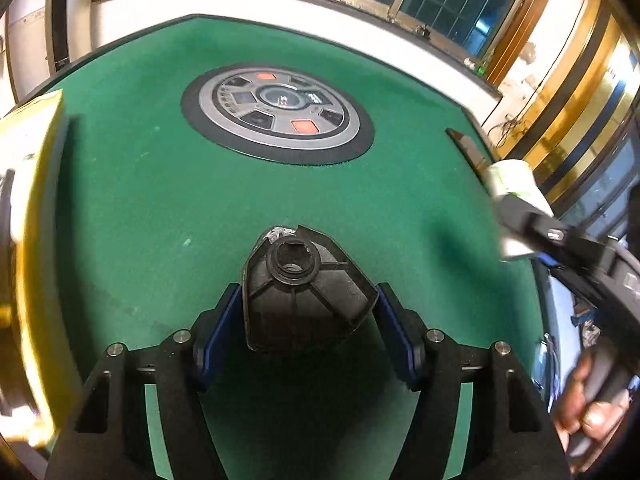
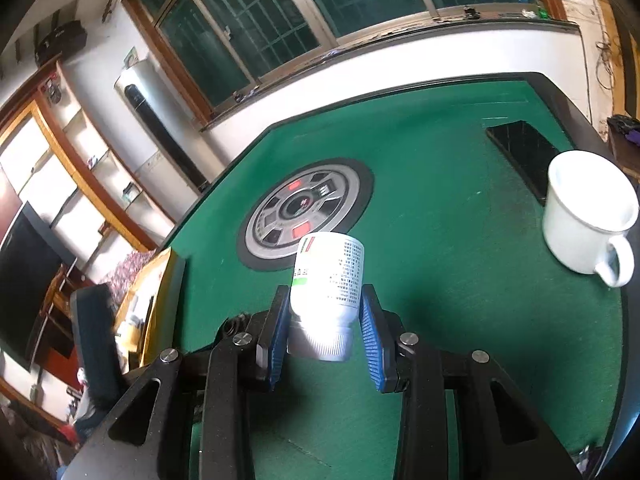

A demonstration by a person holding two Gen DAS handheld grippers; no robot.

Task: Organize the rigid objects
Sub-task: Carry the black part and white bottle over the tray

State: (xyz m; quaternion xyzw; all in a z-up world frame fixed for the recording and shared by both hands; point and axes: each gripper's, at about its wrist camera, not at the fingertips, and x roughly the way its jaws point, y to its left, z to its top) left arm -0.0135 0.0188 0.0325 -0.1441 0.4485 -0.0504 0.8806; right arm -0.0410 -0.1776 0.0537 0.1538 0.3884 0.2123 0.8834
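Note:
My left gripper (image 1: 308,320) is shut on a black plastic funnel-shaped part (image 1: 304,292), held above the green felt table (image 1: 160,208) with its round neck pointing forward. My right gripper (image 2: 326,316) is shut on a white pill bottle (image 2: 328,280) with a printed label, cap toward the camera, held above the table. The right gripper and the bottle (image 1: 516,196) also show at the right edge of the left wrist view, with a hand on the handle.
A white enamel mug (image 2: 584,216) stands at the table's right side. A dark flat panel (image 2: 524,152) lies behind it. A round control hub (image 1: 276,112) sits at the table's centre. A yellow box (image 1: 32,216) is at the left edge.

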